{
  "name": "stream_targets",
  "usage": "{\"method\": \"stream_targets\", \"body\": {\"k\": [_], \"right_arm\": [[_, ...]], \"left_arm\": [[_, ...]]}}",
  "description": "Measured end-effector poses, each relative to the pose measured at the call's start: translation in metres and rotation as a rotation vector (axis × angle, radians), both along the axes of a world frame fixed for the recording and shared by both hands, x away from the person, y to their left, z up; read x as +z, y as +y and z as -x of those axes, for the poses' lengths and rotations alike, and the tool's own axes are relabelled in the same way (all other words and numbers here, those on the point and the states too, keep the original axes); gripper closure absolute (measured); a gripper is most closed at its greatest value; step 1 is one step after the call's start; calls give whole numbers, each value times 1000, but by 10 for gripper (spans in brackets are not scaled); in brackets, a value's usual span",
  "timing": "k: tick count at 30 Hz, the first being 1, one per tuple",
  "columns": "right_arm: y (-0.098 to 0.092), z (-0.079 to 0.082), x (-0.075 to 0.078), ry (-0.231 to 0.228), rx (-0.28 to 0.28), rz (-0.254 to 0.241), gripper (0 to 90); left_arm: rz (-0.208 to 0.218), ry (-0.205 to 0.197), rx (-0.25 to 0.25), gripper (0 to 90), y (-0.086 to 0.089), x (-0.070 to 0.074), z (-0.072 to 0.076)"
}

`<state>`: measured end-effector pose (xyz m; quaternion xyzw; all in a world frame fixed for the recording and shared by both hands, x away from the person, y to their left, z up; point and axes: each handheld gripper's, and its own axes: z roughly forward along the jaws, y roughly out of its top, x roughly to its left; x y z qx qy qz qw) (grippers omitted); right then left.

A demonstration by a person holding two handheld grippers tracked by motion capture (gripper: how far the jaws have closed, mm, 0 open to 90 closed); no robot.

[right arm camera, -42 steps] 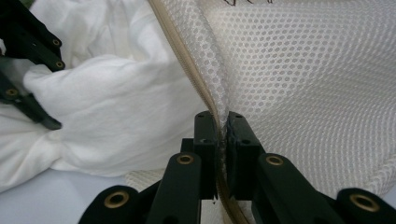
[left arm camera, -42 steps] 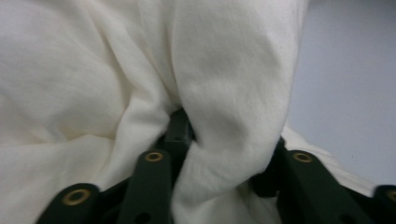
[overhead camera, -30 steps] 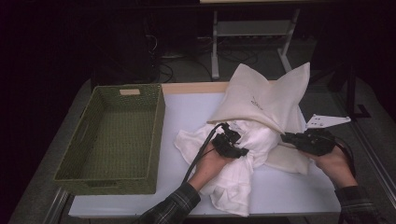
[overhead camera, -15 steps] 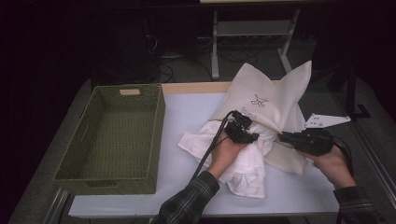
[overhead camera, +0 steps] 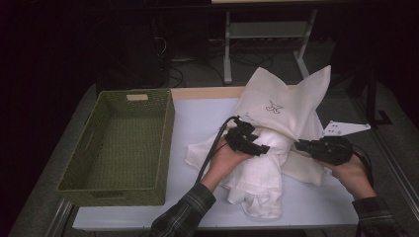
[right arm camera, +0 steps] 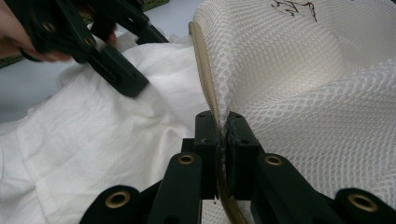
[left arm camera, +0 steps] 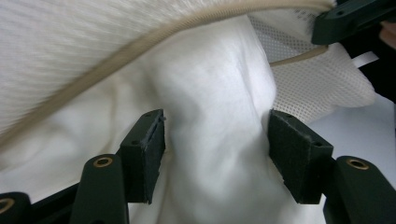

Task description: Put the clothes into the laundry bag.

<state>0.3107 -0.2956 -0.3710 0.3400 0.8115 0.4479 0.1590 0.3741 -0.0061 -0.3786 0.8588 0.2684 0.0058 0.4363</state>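
Since a second back: left claw (overhead camera: 261, 149) shifted up the heap toward the mesh bag's mouth, more white cloth pushed in under the rim, jaws just been opening. Now stands released, pads (left arm camera: 148, 149) apart and astride a ridge of white cloth (left arm camera: 215, 116), lightly brushing it, not pinching. Right claw (right arm camera: 223, 135) clenched on the tan piped rim (right arm camera: 201, 60) of the mesh laundry bag (overhead camera: 286, 101), holding the mouth up; same claw at the bag's right edge in the high view (overhead camera: 301, 145).

Cloth half in, half out: upper part under the bag's rim, remainder trailing toward the near edge of the surface (overhead camera: 197, 111). Wicker basket (overhead camera: 118, 143) well apart to the left, nothing in it.

Handling, as judged: cloth light, limp, no stiffness, bunches and folds on itself; likely to slide back out unless fed in gathered handfuls. Best taken at a thick fold of the trailing part, not a single layer. Bag mesh soft, collapses unless held; piped rim the one firm place to grip.
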Motion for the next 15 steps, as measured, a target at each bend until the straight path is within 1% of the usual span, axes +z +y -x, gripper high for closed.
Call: {"method": "stream_targets", "body": {"k": [1, 3, 5, 7, 8, 10, 13, 15], "right_arm": [[0, 0, 0, 0, -1, 0, 841], [0, 0, 0, 2, -4, 1, 841], [0, 0, -1, 1, -5, 3, 841], [0, 0, 0, 0, -5, 5, 841], [0, 0, 0, -2, -3, 4, 841], [1, 0, -1, -3, -2, 6, 841], [0, 0, -1, -1, -1, 8, 841], [0, 0, -1, 0, -1, 7, 841]], "left_arm": [[-4, -8, 3, 373, 6, 4, 0], [-7, -32, 31, 374, 20, 11, -2], [-27, -57, 60, 387, 34, 17, -6], [-44, -67, 101, 402, 47, 21, -13], [-46, -71, 122, 410, 53, 21, -17], [-62, -80, 165, 424, 64, 22, -24], [-80, -78, 227, 440, 78, 19, -36], [-87, -74, 256, 448, 84, 15, -43]]}}
